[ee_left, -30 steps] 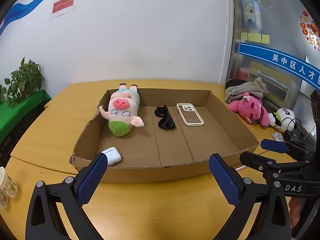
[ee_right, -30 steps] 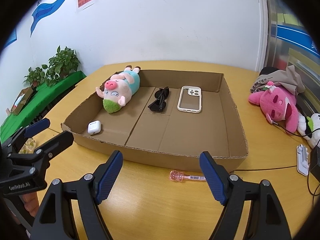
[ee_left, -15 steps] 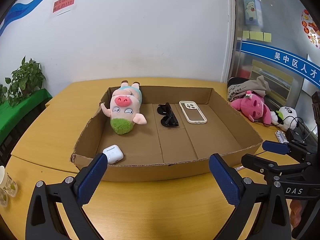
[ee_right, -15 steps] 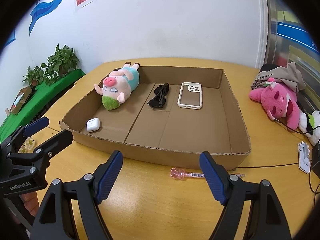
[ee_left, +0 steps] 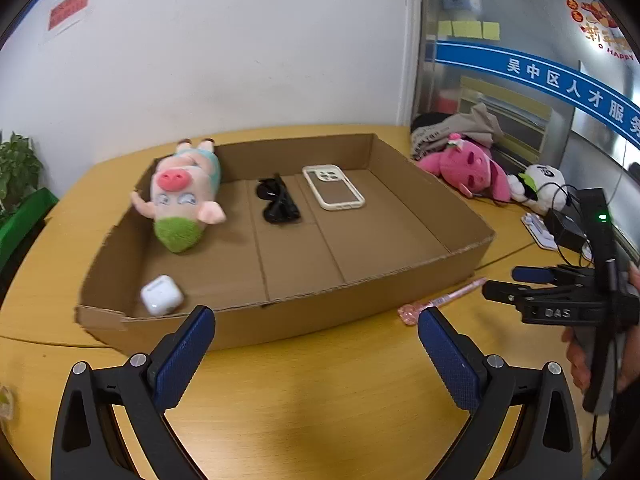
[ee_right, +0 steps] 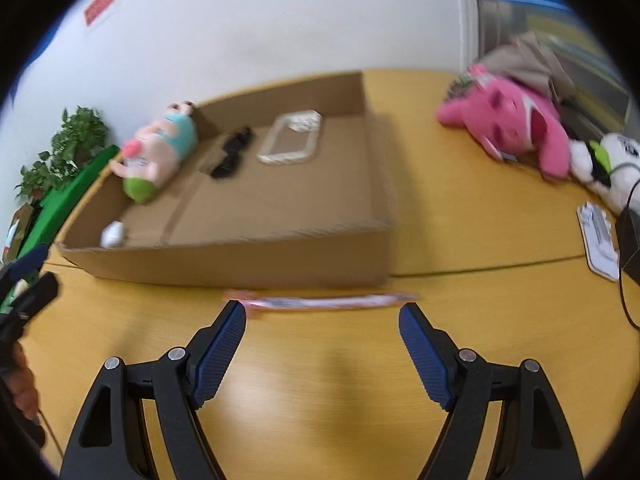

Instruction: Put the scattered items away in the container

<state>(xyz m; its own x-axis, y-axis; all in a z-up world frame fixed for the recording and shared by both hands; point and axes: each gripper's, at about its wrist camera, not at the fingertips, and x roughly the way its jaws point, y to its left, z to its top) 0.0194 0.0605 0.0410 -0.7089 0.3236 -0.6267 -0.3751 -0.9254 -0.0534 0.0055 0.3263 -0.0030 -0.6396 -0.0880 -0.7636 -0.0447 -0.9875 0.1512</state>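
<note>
A shallow cardboard tray (ee_left: pixel 360 304) (ee_right: pixel 280 264) lies on the yellow table. In it are a pig plush (ee_left: pixel 182 196) (ee_right: pixel 160 152), black sunglasses (ee_left: pixel 278 204) (ee_right: pixel 232 152), a phone case (ee_left: pixel 334 186) (ee_right: pixel 290 142) and a white earbud case (ee_left: pixel 162 294) (ee_right: pixel 114 234). A pink pen (ee_left: pixel 440 300) (ee_right: pixel 324 300) lies on the table just outside the tray's near wall. My right gripper (ee_right: pixel 322 330) is open, right behind the pen; it also shows in the left wrist view (ee_left: pixel 520 280). My left gripper (ee_left: pixel 316 344) is open and empty in front of the tray.
A pink plush (ee_left: pixel 468 164) (ee_right: pixel 516 124), a white plush (ee_left: pixel 544 184) (ee_right: pixel 608 160), grey cloth (ee_left: pixel 460 128), cables and a black box (ee_left: pixel 568 228) lie at the right. A green plant (ee_right: pixel 68 148) stands at the left.
My right gripper has moved forward and down toward the pink pen, and its view is blurred by the motion. My left gripper has swung a little to the right.
</note>
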